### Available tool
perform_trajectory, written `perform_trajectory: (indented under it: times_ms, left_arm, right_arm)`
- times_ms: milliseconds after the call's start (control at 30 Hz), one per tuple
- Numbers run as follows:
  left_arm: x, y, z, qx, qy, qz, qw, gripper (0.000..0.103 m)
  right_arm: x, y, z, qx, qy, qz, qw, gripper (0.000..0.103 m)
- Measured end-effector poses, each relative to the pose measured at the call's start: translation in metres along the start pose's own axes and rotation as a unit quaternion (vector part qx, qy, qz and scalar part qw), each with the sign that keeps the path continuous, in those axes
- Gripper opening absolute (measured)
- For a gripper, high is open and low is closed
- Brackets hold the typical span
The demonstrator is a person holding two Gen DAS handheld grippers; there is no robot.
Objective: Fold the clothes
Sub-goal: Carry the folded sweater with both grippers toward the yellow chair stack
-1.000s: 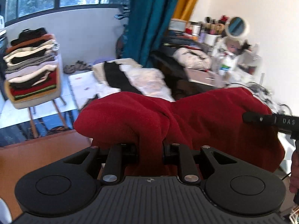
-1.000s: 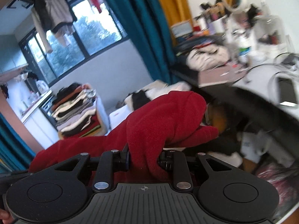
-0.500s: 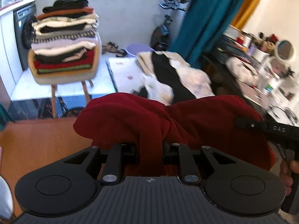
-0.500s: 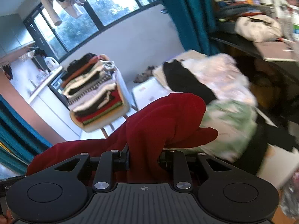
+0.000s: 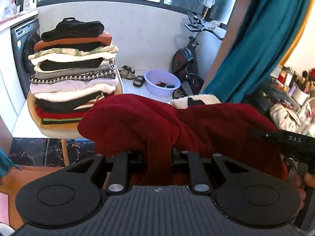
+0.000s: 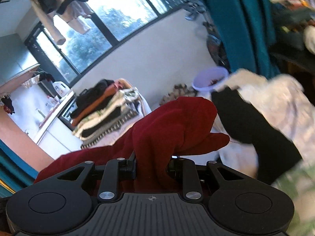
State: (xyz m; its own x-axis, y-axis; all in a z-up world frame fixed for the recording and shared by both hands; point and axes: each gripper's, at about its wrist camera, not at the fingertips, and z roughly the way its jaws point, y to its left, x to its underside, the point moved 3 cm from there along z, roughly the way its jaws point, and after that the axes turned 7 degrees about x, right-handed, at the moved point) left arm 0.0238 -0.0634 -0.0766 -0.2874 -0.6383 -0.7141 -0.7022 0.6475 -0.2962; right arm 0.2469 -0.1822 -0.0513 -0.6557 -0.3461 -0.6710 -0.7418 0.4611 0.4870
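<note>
on the far left of the left wrist view, a washing machine (image 5: 23, 45) is sitting against the wall. next to it, a tall stack of folded clothes (image 5: 72, 72) is resting on a pale chair (image 5: 57, 129). further right on the floor, a lilac basin (image 5: 162, 82) is sitting near an exercise bike (image 5: 187, 59), and a teal curtain (image 5: 256, 39) is hanging beyond that. in the foreground, the left gripper (image 5: 157, 157) is clamping together on a bunched red garment (image 5: 177, 129), which is hanging in the air between both tools and hiding the fingertips. at the right edge, the other tool's black body is showing, with a person's hand (image 5: 303, 182) gripping it.

in the right wrist view, the folded stack is appearing left of centre. the right gripper (image 6: 151, 165) is pinching the same red garment (image 6: 173, 129), jaws closed on the cloth. to the right, a heap of unfolded clothes (image 6: 265, 118), white and black, is lying blurred.
</note>
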Motion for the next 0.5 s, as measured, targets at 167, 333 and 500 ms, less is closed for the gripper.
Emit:
perform_trajectory:
  times_ms: [167, 333, 500]
  left_arm:
    - [-0.036, 0.044, 0.037, 0.018, 0.003, -0.015, 0.9997, 0.021]
    - [-0.068, 0.096, 0.071, 0.052, 0.013, -0.015, 0.9985, 0.021]
    - [-0.115, 0.157, 0.091, 0.078, 0.027, -0.006, 0.9965, 0.021]
  right_arm:
    - [-0.023, 0.021, 0.051, 0.021, -0.008, -0.008, 1.0, 0.022]
    - [-0.031, 0.047, 0.104, 0.055, -0.013, 0.004, 0.998, 0.022]
    - [-0.041, 0.096, 0.159, 0.086, -0.023, 0.025, 0.996, 0.022]
